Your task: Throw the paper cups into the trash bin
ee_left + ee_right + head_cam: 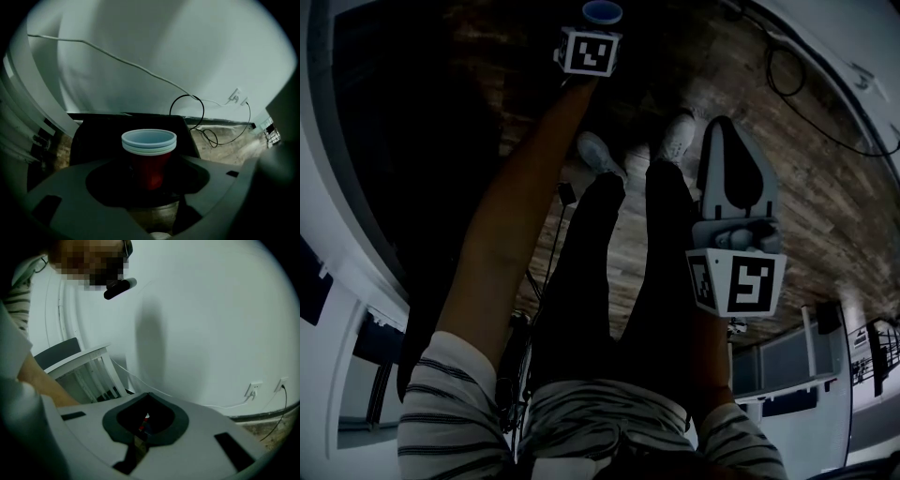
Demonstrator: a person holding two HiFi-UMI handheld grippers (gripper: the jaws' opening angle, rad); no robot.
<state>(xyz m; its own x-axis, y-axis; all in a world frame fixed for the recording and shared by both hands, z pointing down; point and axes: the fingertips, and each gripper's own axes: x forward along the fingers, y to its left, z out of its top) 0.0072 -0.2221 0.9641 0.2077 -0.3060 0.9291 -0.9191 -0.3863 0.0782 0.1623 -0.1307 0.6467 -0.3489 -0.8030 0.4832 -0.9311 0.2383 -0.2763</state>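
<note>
Red paper cups (149, 141), stacked with pale rims, sit clamped in the left tool (149, 180), up at 12 o'clock in the head view. Meanwhile the right tool (146, 401) is pinched closed on nothing.

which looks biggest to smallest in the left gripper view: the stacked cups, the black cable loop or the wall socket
1. stacked cups, though they are nearest the camera, which inflates them
2. black cable loop
3. wall socket, clearly the smallest

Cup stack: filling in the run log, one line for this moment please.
left tool: shut on cup stack | right tool: shut, empty | cup stack: upright, red cup outermost
</note>
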